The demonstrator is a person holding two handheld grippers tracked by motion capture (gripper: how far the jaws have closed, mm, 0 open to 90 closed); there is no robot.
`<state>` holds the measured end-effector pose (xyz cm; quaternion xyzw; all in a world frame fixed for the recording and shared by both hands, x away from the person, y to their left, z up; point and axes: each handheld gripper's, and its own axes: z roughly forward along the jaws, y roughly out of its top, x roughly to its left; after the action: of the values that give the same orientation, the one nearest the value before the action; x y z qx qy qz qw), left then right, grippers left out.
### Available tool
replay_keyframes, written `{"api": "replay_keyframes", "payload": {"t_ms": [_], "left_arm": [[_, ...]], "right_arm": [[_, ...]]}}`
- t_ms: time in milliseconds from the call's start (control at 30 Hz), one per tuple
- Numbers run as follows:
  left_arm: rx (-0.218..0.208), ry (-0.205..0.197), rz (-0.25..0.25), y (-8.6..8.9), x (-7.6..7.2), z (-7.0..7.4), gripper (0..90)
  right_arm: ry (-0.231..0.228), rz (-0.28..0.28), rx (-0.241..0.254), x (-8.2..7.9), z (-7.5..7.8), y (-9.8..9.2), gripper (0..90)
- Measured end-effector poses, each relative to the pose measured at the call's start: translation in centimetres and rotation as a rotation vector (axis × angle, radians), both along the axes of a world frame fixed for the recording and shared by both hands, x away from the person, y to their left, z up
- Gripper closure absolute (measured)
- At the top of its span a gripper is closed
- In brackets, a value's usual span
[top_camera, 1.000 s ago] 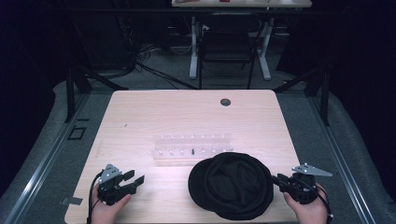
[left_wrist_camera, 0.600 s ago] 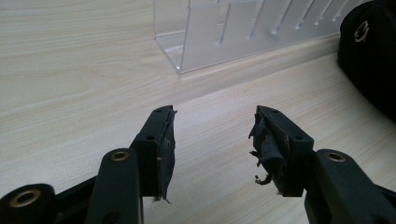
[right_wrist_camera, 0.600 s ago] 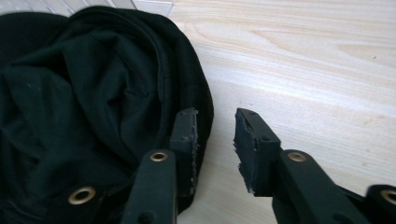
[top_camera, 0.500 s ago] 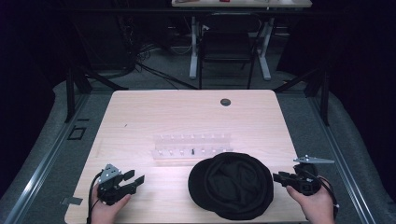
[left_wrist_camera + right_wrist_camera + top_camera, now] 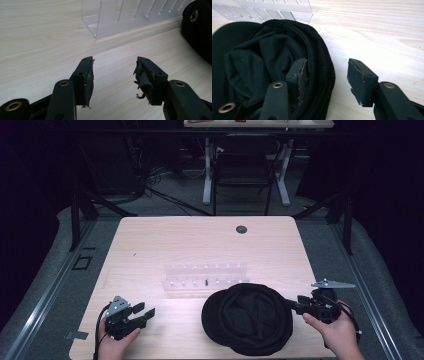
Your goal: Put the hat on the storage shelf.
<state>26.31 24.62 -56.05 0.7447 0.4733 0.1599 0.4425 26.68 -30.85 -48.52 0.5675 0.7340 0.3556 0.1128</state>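
Black hat (image 5: 248,317) lies upside down on bench (image 5: 200,245), near clear rack (image 5: 205,276). Looks soft, floppy, light. Best pinch at rim.

Right hand-held gripper (image 5: 325,75) just opened over rim, grips nothing. Left hand-held gripper (image 5: 113,72) wide apart, empty.

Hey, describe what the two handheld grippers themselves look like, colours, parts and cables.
Both are black two-jaw tools. The left gripper carries a small grey three-cornered plate on top and trails a black cable; brass-coloured rivets sit at its jaw pivots, and its dark pads look frayed. The right gripper has a longer grey plate and a black cable too, with squarer, cleaner pads. No sleeves are visible.
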Motion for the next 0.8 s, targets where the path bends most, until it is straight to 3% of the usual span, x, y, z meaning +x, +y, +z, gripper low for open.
{"api": "replay_keyframes", "payload": {"t_ms": [100,200,367,600,700,800], "left_arm": [[0.001,0.000,0.000,0.0,0.0,0.0,48.6],[0.000,0.001,-0.003,0.0,0.0,0.0,48.5],[0.004,0.007,-0.006,-0.1,0.0,-0.1,48.6],[0.008,0.008,-0.008,0.0,0.1,-0.1,48.6],[0.005,0.011,-0.005,0.0,0.1,-0.1,48.6],[0.007,0.013,-0.004,0.0,0.1,-0.1,48.8]], "right_arm": [[0.012,0.000,-0.012,0.1,0.1,0.1,51.1],[0.062,0.020,-0.010,0.2,0.2,0.3,55.7],[0.139,0.009,-0.063,0.5,0.3,0.4,69.0],[0.223,-0.026,-0.068,1.7,-0.1,0.1,70.2],[0.253,-0.026,-0.047,2.0,-0.1,0.1,71.0],[0.285,-0.010,-0.062,2.3,-0.1,0.3,72.5]]}}
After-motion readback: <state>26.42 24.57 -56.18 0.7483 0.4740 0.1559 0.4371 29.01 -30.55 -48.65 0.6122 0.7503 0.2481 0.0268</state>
